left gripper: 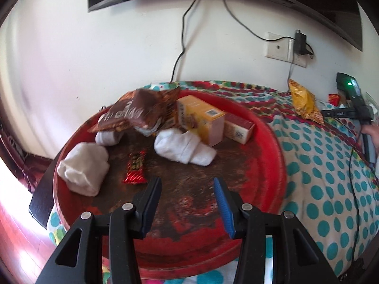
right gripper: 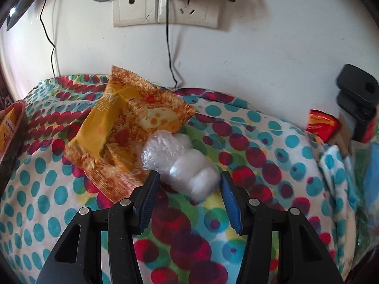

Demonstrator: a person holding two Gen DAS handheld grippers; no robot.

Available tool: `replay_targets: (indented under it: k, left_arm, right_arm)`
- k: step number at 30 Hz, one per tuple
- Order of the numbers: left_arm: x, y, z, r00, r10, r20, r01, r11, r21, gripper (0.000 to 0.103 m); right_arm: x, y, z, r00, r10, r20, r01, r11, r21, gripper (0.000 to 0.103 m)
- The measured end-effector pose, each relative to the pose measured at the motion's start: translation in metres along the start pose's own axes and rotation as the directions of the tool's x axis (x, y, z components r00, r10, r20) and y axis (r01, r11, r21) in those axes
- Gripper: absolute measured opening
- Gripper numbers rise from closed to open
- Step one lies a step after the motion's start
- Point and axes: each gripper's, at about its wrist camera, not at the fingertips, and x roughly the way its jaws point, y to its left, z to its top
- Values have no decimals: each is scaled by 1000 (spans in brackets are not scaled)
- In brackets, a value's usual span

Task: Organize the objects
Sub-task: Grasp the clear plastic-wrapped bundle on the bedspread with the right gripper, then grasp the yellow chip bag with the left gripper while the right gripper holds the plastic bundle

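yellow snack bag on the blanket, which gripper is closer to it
Right. The right gripper is open just in front of the yellow snack bag, beside a clear wrapped bundle. The left gripper is open over the red tray, well away.

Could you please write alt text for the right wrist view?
The open right gripper frames a clear-wrapped white bundle on a dotted blanket. An orange snack bag lies beside it, below wall sockets.

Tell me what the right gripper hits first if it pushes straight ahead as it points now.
Most likely the clear plastic-wrapped white bundle lying just ahead of the open right gripper; beyond it lies the yellow snack bag. Depth is uncertain.
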Motion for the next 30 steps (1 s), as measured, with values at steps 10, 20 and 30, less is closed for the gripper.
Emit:
replay_targets:
  k: [10, 20, 30]
  left_arm:
    - [-3, -35, 23, 998, -55, 15, 54, 997, 48, 50]
    - [5, -103, 53, 990, -143, -16, 144, 974, 177, 57]
    - [77, -177, 113, 952, -275, -131, 293, 945, 144, 58]
  right_arm:
    - [3, 7, -5, 998, 55, 10, -55, 998, 12, 39]
    - [-26, 2, -43, 997, 79, -7, -78, 992, 100, 38]
    - [-56, -11, -74, 998, 66, 21, -69, 983, 168, 38]
